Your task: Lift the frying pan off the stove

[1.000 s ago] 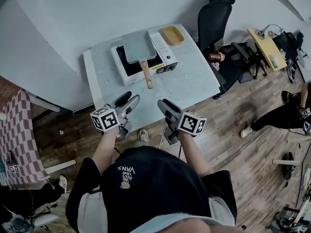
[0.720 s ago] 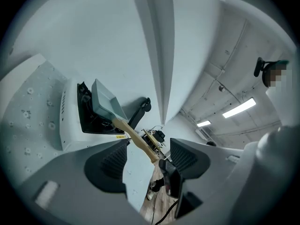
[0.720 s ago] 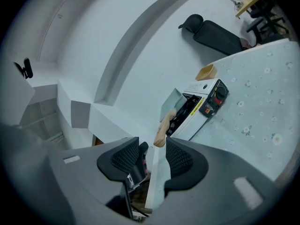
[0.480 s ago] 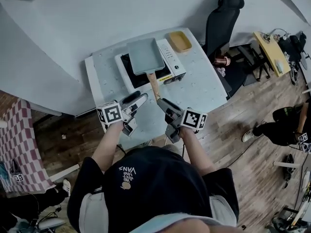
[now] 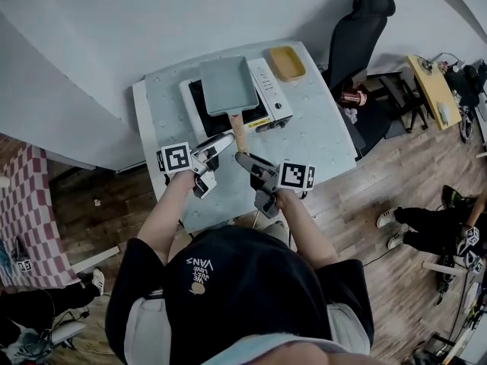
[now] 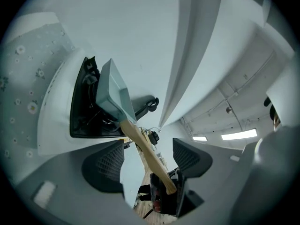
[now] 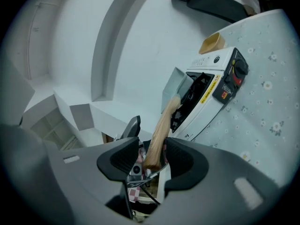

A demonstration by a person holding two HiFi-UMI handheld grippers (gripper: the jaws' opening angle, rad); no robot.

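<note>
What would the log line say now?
pan: on stove; left gripper: jaws just opening, handle between; right gripper: open, handle between

The black shirt (image 5: 228, 295) carries white print reading VANS, seen upside down. The print on the stove's (image 5: 265, 82) yellow label (image 7: 212, 89) is too small to read.

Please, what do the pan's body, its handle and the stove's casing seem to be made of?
Pan body: probably coated metal with a matte grey-green finish; the colour is flat and even, and the walls are thin and straight.
Handle: most likely unpainted wood, going by its light tan colour and rounded end.
Stove casing: smooth and white, either painted metal or plastic; the look cannot settle which.
</note>
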